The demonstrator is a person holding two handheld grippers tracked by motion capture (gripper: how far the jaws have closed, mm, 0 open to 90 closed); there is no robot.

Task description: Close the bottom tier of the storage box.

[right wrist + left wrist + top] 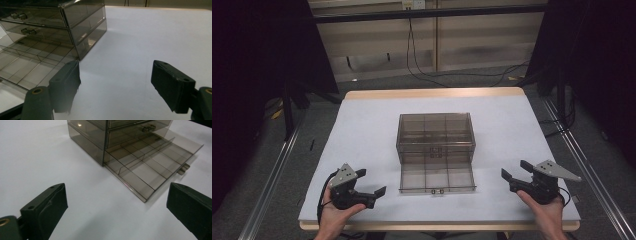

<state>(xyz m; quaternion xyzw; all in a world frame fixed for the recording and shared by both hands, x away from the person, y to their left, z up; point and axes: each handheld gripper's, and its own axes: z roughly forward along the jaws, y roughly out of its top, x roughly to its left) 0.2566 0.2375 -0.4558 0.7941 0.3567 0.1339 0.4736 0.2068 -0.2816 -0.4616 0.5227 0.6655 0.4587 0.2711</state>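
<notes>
Drawers (436, 137) sit mid-worktop (362, 130), bottom drawer (437, 176) pulled out; left hand-held gripper (371, 182) and right hand-held gripper (515, 170) flank it, both released.

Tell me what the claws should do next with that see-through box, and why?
Probably slide the pulled-out bottom drawer back into the smoky drawer box, or drop something in first. It sticks out toward the person, empty, and both claws, left and right, hang open beside it holding nothing.
</notes>
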